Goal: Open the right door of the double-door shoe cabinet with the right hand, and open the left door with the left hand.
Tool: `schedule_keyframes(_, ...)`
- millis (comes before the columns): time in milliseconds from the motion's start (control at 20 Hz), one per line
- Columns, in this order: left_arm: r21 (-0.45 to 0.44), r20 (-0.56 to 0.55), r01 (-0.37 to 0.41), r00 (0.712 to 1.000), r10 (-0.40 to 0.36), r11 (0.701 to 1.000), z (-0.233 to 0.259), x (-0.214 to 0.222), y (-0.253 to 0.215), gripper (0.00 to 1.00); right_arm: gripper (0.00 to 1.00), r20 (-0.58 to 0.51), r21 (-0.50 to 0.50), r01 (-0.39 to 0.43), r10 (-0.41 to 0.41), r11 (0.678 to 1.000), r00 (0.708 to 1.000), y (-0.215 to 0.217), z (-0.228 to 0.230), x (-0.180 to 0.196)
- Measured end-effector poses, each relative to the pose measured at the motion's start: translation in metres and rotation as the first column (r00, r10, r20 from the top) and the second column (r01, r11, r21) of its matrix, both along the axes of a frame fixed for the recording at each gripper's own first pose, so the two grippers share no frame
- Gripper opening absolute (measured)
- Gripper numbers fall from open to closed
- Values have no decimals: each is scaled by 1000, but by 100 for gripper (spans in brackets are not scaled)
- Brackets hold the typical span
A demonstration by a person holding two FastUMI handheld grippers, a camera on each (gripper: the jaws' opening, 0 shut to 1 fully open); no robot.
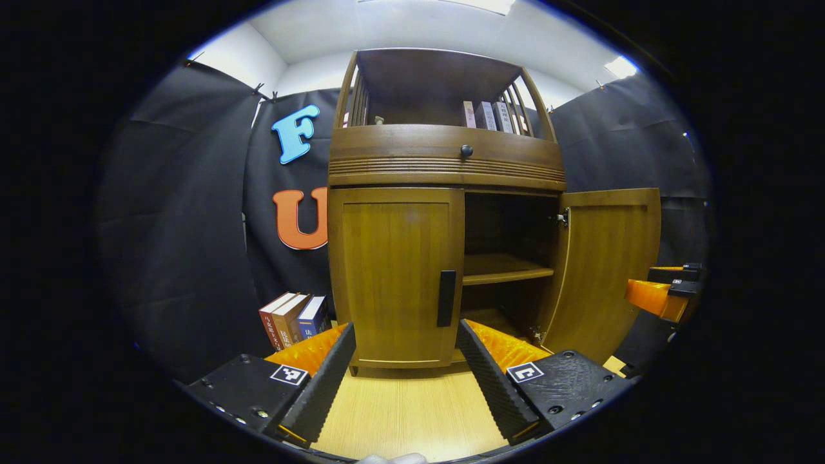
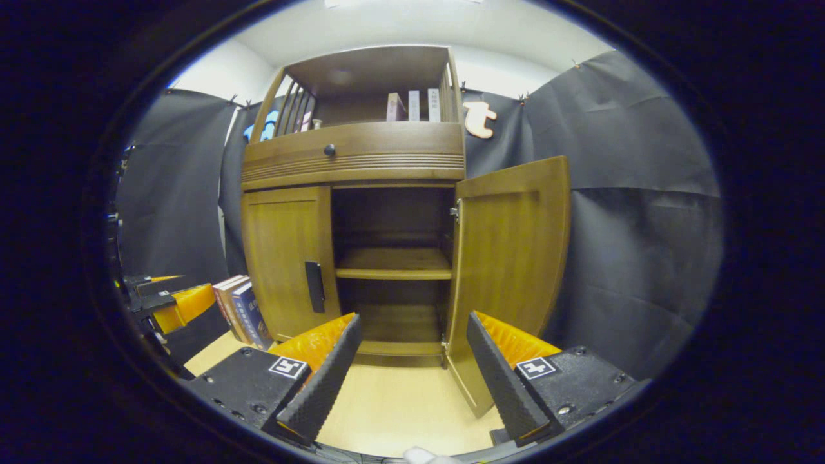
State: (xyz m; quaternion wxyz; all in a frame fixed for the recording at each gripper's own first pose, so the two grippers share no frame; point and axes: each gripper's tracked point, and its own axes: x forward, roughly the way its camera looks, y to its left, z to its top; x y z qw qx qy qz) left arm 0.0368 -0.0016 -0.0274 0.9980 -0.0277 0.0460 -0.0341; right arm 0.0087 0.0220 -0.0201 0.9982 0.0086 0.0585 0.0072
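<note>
Left gripper (image 1: 406,351) gapes wide, empty, with the closed left door (image 1: 394,277) and its handle (image 1: 446,298) just ahead. Right gripper (image 2: 412,341) likewise spread and empty; the right door (image 2: 509,258) stands swung open ahead-right, baring empty shelves (image 2: 393,264).

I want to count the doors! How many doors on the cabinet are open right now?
1. The right door is swung open, showing the shelves inside. The left door is shut, its dark handle untouched. The drawer above is also closed.

The brown wooden double-door shoe cabinet (image 1: 445,212) stands on the pale wood floor (image 1: 412,412); upright books (image 1: 293,319) stand just left of it, more books (image 1: 493,116) on its top shelf.
</note>
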Motion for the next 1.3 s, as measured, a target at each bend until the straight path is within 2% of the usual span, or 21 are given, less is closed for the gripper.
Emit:
schedule_keyframes(200, -2, 1, 19, 1000, -19, 1000, -7, 33, -8, 96, 100, -20, -12, 10, -10, 1000, 1000, -2, 2, 1)
schedule_keyframes(400, 13, 35, 24, 999, -24, 1000, -13, 92, -24, 97, 100, -44, -29, 27, -28, 999, 999, -5, 3, 3)
schedule_keyframes(750, -10, 24, 63, 998, -63, 998, -43, 184, -63, 96, 100, -63, -56, 69, -73, 996, 995, -15, 3, -2)
schedule_keyframes(1050, -18, 37, 80, 996, -79, 997, -50, 228, -83, 96, 100, -112, -78, 86, -94, 993, 989, -19, -6, -9)
schedule_keyframes(1100, -19, 31, 73, 997, -72, 997, -52, 232, -85, 100, 100, -118, -76, 81, -89, 994, 989, -18, -9, -13)
schedule_keyframes(1200, -22, 15, 79, 997, -78, 997, -59, 241, -89, 70, 100, -129, -76, 68, -77, 995, 989, -14, -10, -12)
schedule_keyframes(1250, -25, 7, 73, 997, -73, 997, -63, 246, -90, 81, 100, -133, -77, 62, -72, 995, 988, -12, -13, -10)
schedule_keyframes(1300, -27, -4, 65, 998, -65, 997, -66, 247, -90, 53, 100, -136, -76, 55, -65, 996, 989, -10, -13, -8)
